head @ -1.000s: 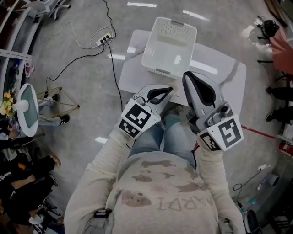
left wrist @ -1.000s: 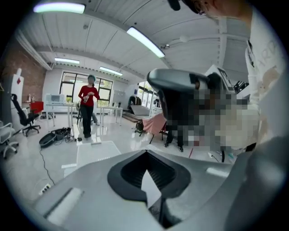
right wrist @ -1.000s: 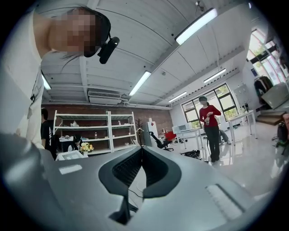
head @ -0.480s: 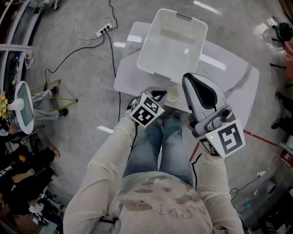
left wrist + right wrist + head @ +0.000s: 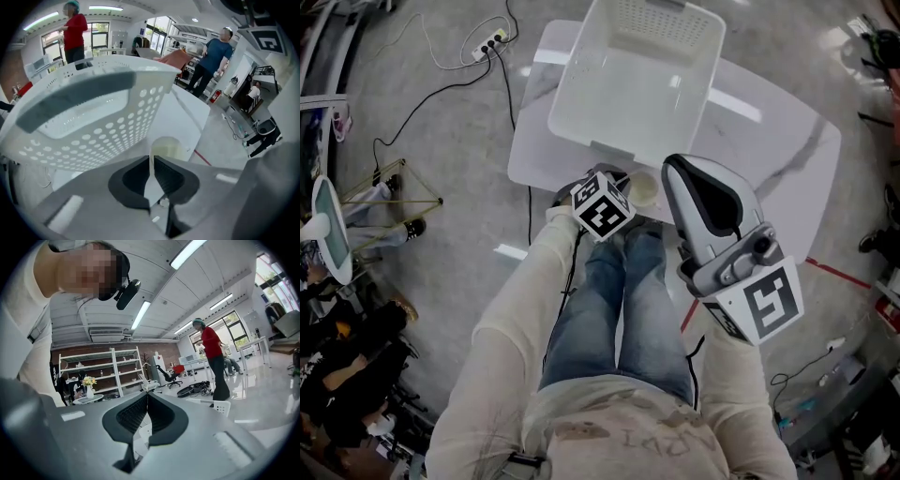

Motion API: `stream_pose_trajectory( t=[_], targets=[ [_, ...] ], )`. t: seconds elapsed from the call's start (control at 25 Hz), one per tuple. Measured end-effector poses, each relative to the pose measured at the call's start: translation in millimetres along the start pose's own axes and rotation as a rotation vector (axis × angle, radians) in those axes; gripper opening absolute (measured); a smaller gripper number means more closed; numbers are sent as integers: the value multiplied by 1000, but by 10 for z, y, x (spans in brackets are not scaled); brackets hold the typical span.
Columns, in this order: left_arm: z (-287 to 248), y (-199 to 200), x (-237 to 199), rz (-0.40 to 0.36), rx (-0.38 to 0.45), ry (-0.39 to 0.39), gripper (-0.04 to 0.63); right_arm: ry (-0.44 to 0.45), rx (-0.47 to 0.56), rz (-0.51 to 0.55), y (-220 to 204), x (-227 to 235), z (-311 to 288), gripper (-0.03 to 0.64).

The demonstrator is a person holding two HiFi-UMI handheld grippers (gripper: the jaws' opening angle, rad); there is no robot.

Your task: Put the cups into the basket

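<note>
- Your left gripper [image 5: 151, 157] is low at the near edge of the tabletop [image 5: 769, 141]. Its jaws point at the cup [image 5: 165, 147], which stands just beyond their tips at the centre of the left gripper view.
- Those jaws are drawn to a thin slit with nothing clearly between them. To my eye you will have to spread them before they can take the cup.
- The basket [image 5: 117, 126] fills the upper left of that view, just beside the cup. It looks empty, so the lift across should be short.
- Your left arm reaches forward over your knees.
- Your right gripper [image 5: 147, 394] is held up, clear of the tabletop, at the centre right of the head view. Its jaws are pressed together on nothing and aimed up at the room, which I take to mean it is parked out of the left one's way.
</note>
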State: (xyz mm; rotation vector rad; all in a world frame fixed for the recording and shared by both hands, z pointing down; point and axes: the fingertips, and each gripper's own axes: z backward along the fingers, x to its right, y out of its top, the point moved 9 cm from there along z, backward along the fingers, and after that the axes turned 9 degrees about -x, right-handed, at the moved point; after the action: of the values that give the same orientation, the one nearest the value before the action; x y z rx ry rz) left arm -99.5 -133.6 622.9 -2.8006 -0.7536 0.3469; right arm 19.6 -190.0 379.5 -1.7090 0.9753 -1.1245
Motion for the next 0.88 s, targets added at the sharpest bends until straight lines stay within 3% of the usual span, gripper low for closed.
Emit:
stream_pose_trajectory(
  t=[0.36, 0.64, 0.88],
  targets=[
    [-279, 125, 24, -17, -72, 14, 48, 2, -43, -4, -193, 58, 39, 26],
    [-342, 218, 30, -75, -132, 102, 20, -2, -59, -7, -255, 99, 55, 26],
    [-303, 165, 79, -87, -138, 81, 18, -9, -61, -10, -289, 160, 74, 26]
  ],
)
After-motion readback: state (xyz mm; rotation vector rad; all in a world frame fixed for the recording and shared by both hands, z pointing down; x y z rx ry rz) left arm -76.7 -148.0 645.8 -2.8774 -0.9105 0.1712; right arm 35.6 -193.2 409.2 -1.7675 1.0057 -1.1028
